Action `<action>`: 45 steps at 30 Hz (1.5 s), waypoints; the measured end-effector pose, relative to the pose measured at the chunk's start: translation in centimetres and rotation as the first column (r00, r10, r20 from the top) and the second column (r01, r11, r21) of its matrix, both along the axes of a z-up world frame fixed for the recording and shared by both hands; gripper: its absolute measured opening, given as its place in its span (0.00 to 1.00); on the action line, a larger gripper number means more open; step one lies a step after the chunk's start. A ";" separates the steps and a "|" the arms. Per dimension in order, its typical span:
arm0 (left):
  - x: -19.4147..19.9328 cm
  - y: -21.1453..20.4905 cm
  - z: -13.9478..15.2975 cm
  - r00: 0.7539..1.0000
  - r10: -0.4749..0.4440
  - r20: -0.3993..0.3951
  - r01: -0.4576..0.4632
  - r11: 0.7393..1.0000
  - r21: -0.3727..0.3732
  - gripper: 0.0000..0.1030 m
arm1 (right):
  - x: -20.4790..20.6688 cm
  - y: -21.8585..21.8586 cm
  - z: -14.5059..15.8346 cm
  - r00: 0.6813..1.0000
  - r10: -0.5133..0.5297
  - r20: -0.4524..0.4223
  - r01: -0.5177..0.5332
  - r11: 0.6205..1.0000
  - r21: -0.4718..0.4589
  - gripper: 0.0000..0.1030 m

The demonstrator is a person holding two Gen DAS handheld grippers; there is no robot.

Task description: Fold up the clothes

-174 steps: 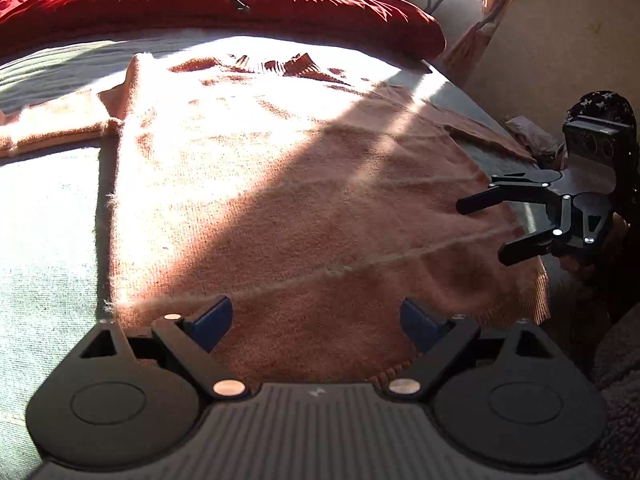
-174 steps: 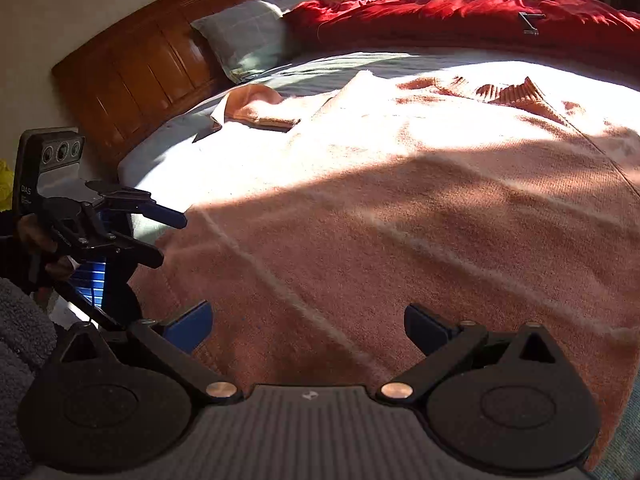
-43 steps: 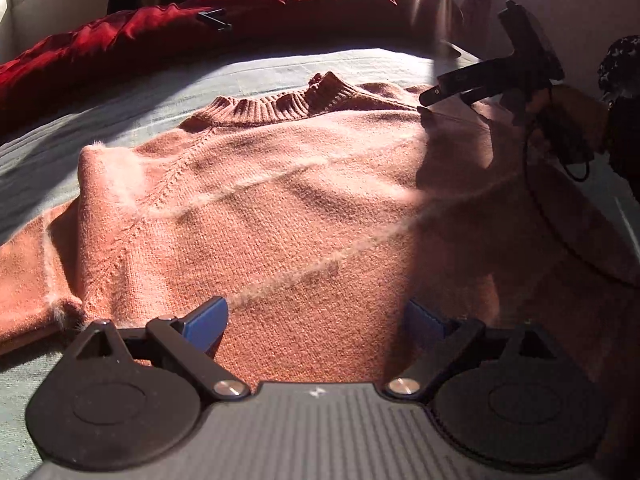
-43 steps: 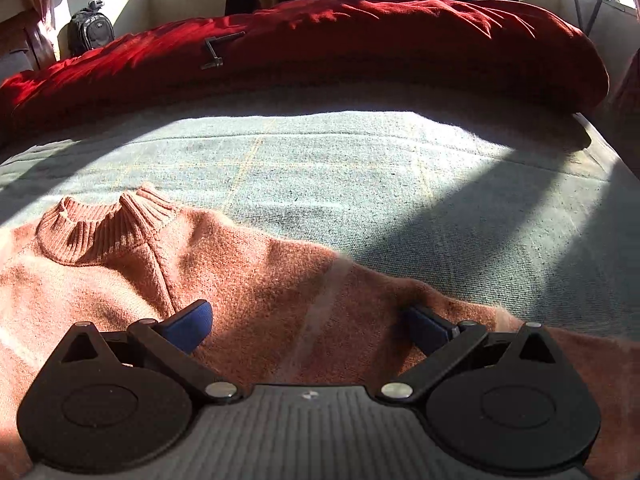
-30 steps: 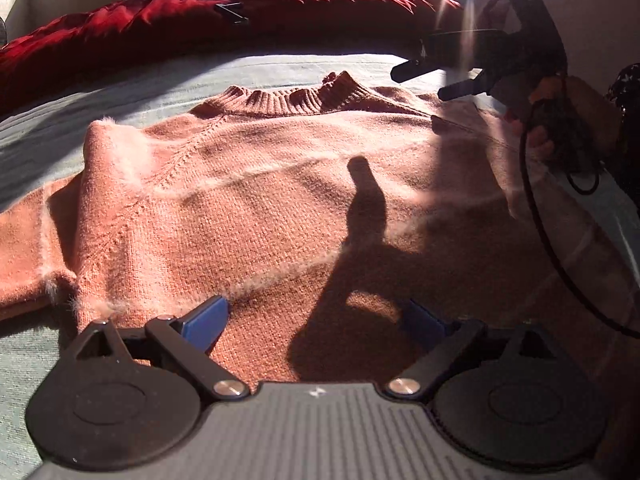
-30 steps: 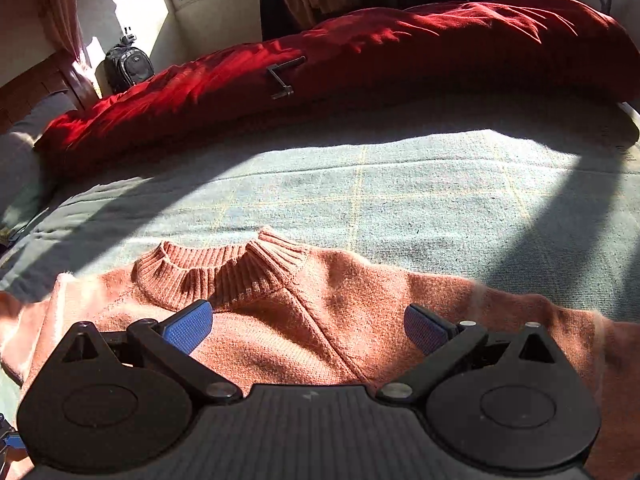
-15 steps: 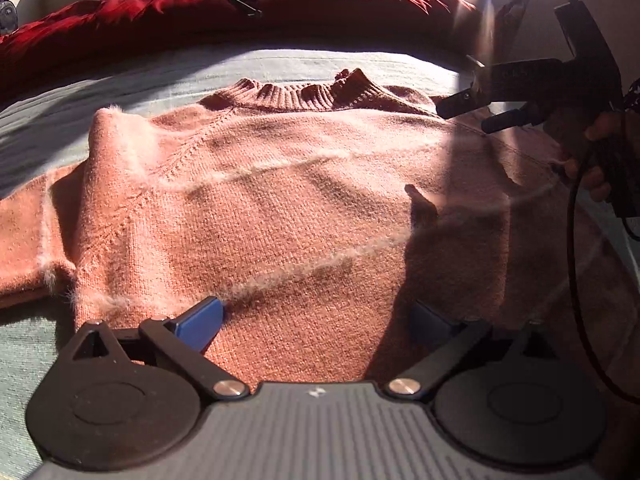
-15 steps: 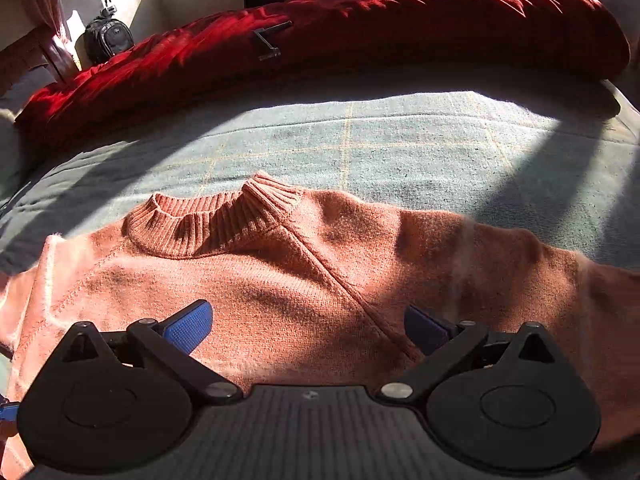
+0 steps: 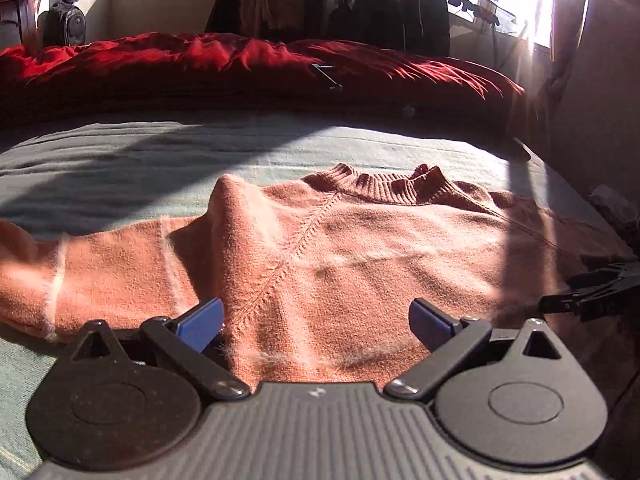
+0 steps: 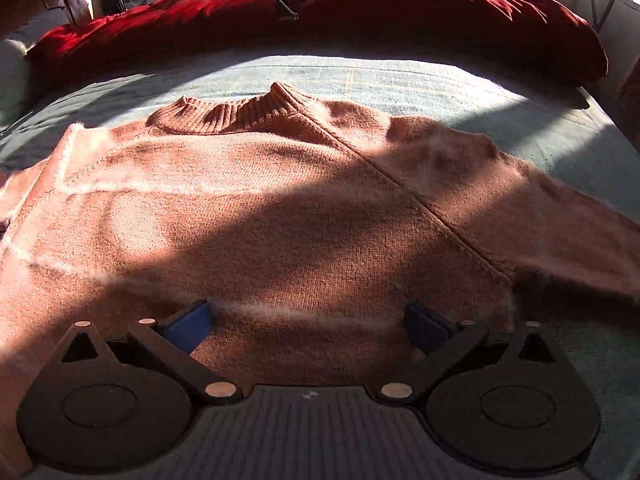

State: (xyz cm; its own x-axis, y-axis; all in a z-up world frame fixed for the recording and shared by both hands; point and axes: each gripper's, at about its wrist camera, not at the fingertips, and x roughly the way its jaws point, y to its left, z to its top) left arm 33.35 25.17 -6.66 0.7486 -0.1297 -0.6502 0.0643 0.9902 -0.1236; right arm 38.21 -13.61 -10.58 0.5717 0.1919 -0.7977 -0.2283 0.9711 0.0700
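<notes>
Your salmon-orange sweater (image 9: 320, 256) lies spread on the bed (image 9: 120, 160), front up, with its ribbed collar (image 9: 384, 184) at the far end, toward the red duvet (image 9: 240, 64) heaped along the far edge of the mattress. Your left gripper (image 9: 316, 320) hangs low over the near left part of the sweater's body, its blue-tipped fingers (image 9: 200, 322) spread wide apart with nothing between them but knit fabric below. One sleeve (image 9: 80, 264) runs off to the left from the shoulder, where the cloth bunches into a raised fold. Your right gripper (image 10: 308, 326) sits over the near right part of the body, and its fingers (image 10: 188, 326) are likewise wide apart and hold nothing. In the right wrist view the other sleeve (image 10: 560, 216) stretches away to the right across the grey-green bedcover (image 10: 400, 76). Sun falls across the upper chest, while the near part of the sweater is in shadow. In the left wrist view your right gripper shows at the right edge, near the sweater's side. A dark backpack (image 9: 64, 28) stands at the far left by the window.
</notes>
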 end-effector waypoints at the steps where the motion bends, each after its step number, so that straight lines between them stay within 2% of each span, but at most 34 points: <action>1: -0.4 1.7 0.1 0.999 0.048 -0.003 -0.048 0.999 0.009 0.85 | 0.0 0.0 -0.1 1.000 0.001 0.001 -0.001 1.000 -0.001 1.00; 4: -1.6 6.6 0.0 0.983 0.182 -0.017 -0.182 0.983 0.025 0.81 | -0.2 0.5 -0.4 1.000 0.018 0.010 -0.018 0.999 -0.033 1.00; 7: -2.4 11.3 -1.2 0.959 0.279 -0.044 -0.280 0.960 -0.026 0.81 | -0.1 0.4 -0.5 1.000 0.016 0.012 -0.016 1.000 -0.024 1.00; 12: -2.1 16.7 -2.5 0.940 0.340 -0.022 -0.340 0.930 -0.138 0.81 | -0.1 0.5 -0.6 1.000 0.015 0.017 -0.014 0.999 -0.029 1.00; 13: -1.9 17.4 -2.5 0.933 0.361 -0.013 -0.359 0.923 -0.140 0.81 | -0.1 0.6 -0.6 1.000 0.015 0.018 -0.015 0.999 -0.034 1.00; 17: -1.2 20.2 -2.2 0.899 0.437 0.010 -0.432 0.892 -0.129 0.81 | -0.1 0.7 -0.5 1.000 0.012 0.016 -0.011 0.999 -0.041 1.00; 22: -0.7 23.3 -0.5 0.868 0.494 0.045 -0.492 0.869 -0.053 0.81 | -0.1 0.8 -0.5 1.000 0.004 0.011 -0.003 0.999 -0.052 1.00; 25: -0.4 25.2 0.1 0.833 0.550 0.050 -0.550 0.835 -0.028 0.81 | 0.0 1.1 -0.5 1.000 -0.002 0.004 0.002 0.998 -0.068 1.00; 29: -1.2 26.5 -0.2 0.817 0.575 0.039 -0.568 0.815 -0.116 0.81 | 0.2 1.3 -0.4 1.000 -0.005 -0.003 0.005 0.997 -0.081 1.00; 30: -1.2 26.9 -0.7 0.821 0.571 0.022 -0.562 0.814 -0.147 0.81 | 0.2 1.3 -0.4 1.000 -0.006 -0.003 0.006 0.997 -0.080 1.00; 32: -1.0 27.5 -2.1 0.817 0.577 -0.027 -0.568 0.795 -0.212 0.81 | 0.2 1.2 -0.4 1.000 -0.009 -0.005 0.008 0.997 -0.080 1.00; 34: -0.8 28.2 -3.4 0.812 0.579 -0.077 -0.575 0.770 -0.274 0.79 | 0.3 1.3 -0.4 1.000 -0.012 -0.010 0.011 0.996 -0.083 1.00; 35: -0.7 28.7 -4.2 0.803 0.587 -0.103 -0.586 0.746 -0.318 0.69 | 0.4 1.3 -0.4 1.000 -0.015 -0.012 0.013 0.996 -0.084 1.00; 36: -0.5 29.3 -5.0 0.794 0.595 -0.129 -0.596 0.717 -0.363 0.64 | 0.4 1.4 -0.4 1.000 -0.017 -0.014 0.016 0.996 -0.086 1.00; 37: -0.3 29.6 -5.3 0.789 0.601 -0.131 -0.601 0.707 -0.373 0.59 | 0.4 1.4 -0.4 1.000 -0.017 -0.015 0.016 0.996 -0.088 1.00; 45: 1.8 31.9 -7.2 0.751 0.648 -0.123 -0.633 0.654 -0.414 0.59 | -0.2 1.2 -0.3 0.999 -0.031 -0.018 0.030 0.996 -0.083 1.00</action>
